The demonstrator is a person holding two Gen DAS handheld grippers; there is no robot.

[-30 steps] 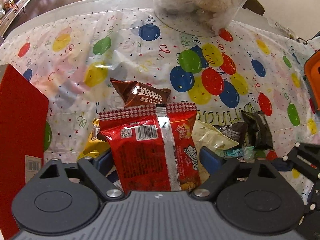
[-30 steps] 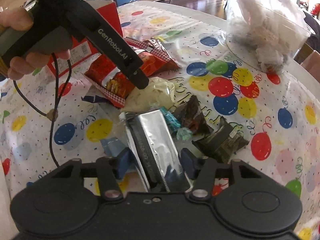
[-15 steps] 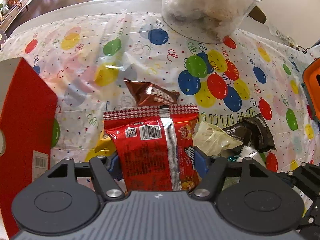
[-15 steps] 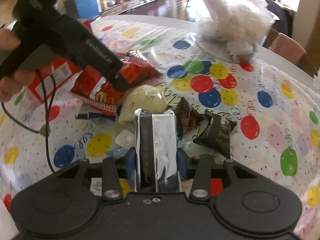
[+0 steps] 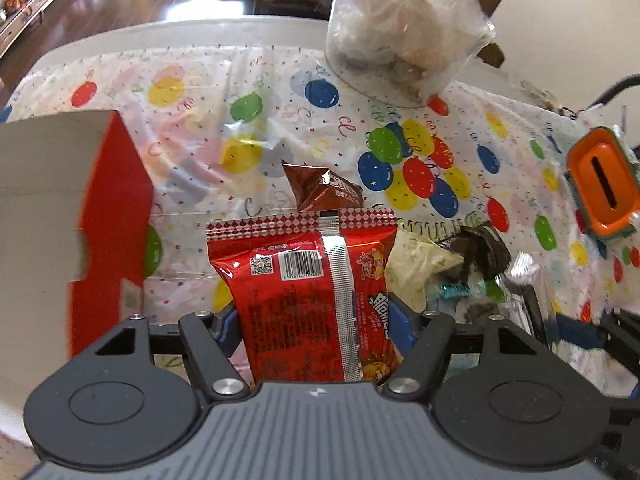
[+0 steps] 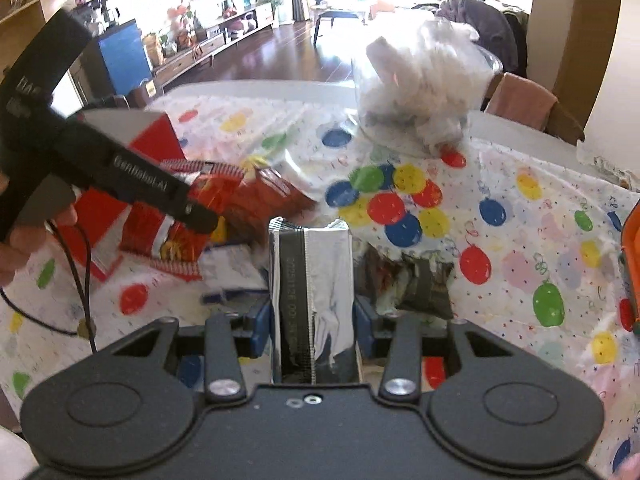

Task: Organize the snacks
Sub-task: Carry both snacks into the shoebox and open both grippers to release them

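Left tongs (image 5: 316, 320) of mine are clamped on the red snack bag (image 5: 308, 296), blue pads pressed to both of its sides, its barcode and silver back seam facing me and its checked top edge standing upright. Right tongs (image 6: 312, 320) are clamped on the silver foil packet (image 6: 312, 292), which stands up between the pads with its dark seam strip running along its length.

Taking the red snack bag as my landmark: just beyond its top edge a brown Oreo packet (image 5: 324, 192) lies on the worktop (image 5: 192, 80), which wears a white cloth printed with coloured balloons. To the left of the bag stands a red cardboard box (image 5: 112, 216) with a plain grey flap. To its right a pale cream packet (image 5: 416, 264) lies just beside it, and past that a dark wrapper (image 5: 480, 248) and a small teal sweet (image 5: 454, 290) sit close together. Farther right, near the cloth's edge, is an orange container (image 5: 604, 188) with a slot in its top. Far beyond the bag, at the back of the worktop, a clear plastic bowl (image 5: 400, 40) holds white crumpled wrapping.

From the right camera, my left hand (image 6: 24, 236) grips the black handle, and the red snack bag hangs clear of the cloth.
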